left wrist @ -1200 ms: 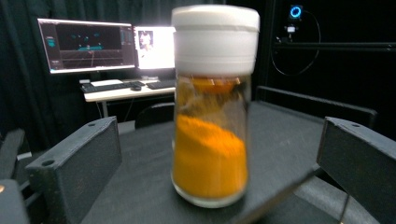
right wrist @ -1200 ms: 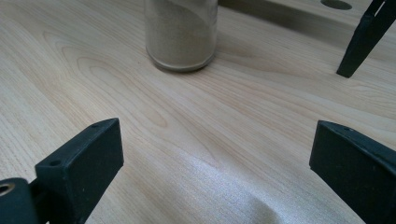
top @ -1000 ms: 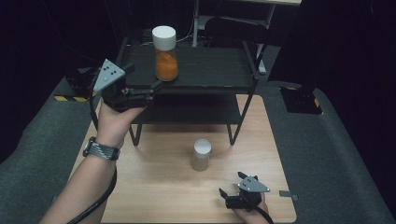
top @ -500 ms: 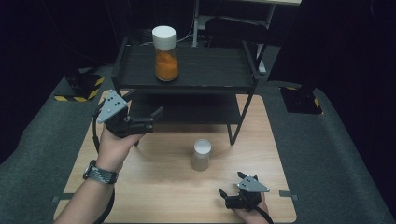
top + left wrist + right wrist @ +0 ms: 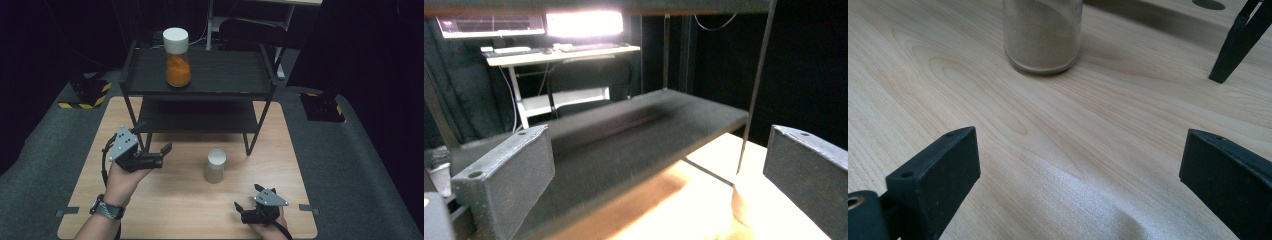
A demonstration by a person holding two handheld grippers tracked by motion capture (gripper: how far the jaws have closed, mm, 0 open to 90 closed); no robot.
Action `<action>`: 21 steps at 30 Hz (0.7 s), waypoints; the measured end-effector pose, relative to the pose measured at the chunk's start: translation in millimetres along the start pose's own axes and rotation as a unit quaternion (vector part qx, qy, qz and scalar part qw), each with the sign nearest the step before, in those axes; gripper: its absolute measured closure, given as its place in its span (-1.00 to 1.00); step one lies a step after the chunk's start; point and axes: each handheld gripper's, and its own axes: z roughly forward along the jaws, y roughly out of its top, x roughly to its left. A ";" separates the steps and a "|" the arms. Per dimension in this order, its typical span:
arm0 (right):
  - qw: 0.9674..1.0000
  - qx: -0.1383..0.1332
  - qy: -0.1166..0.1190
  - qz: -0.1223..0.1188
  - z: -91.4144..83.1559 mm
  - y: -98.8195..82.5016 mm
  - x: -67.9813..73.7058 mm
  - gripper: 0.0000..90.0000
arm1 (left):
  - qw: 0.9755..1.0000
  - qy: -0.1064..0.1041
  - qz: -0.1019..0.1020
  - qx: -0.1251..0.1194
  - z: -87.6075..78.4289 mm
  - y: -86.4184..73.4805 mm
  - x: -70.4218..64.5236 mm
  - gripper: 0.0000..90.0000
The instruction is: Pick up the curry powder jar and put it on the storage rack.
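At the left, the left claw (image 5: 161,151) hovers above the wooden worktop (image 5: 165,210) just in front of the black two-tier shelf (image 5: 200,85), its jaws wide apart and holding nothing. On the shelf's top tier, toward its left side, a jar of orange powder (image 5: 177,57) with a white lid stands upright. Right of the left claw, a jar of beige powder (image 5: 215,166) stands upright on the worktop, near the shelf's front right leg. Farther right, at the worktop's near edge, the right claw (image 5: 244,212) rests low, jaws apart and empty, pointing toward the beige jar. The step in hand looks like fetching this second jar. The next move likely calls for bringing a claw level around its body and closing.
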 end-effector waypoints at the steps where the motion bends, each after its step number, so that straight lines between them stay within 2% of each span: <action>1: 1.000 0.000 0.000 0.000 0.0 0.0 0.1 -0.95 | 1.000 -0.001 -0.001 0.002 -0.8 -3.8 -0.1 -0.99; 11: 1.000 0.001 -0.001 -0.002 0.3 0.3 0.4 -0.95 | 1.000 -0.002 -0.019 0.023 -7.7 -42.4 -1.5 -0.99; 21: 1.000 0.001 -0.001 -0.003 0.5 0.6 0.7 -0.95 | 0.998 -0.001 -0.023 0.056 -13.5 -73.4 -6.8 -0.99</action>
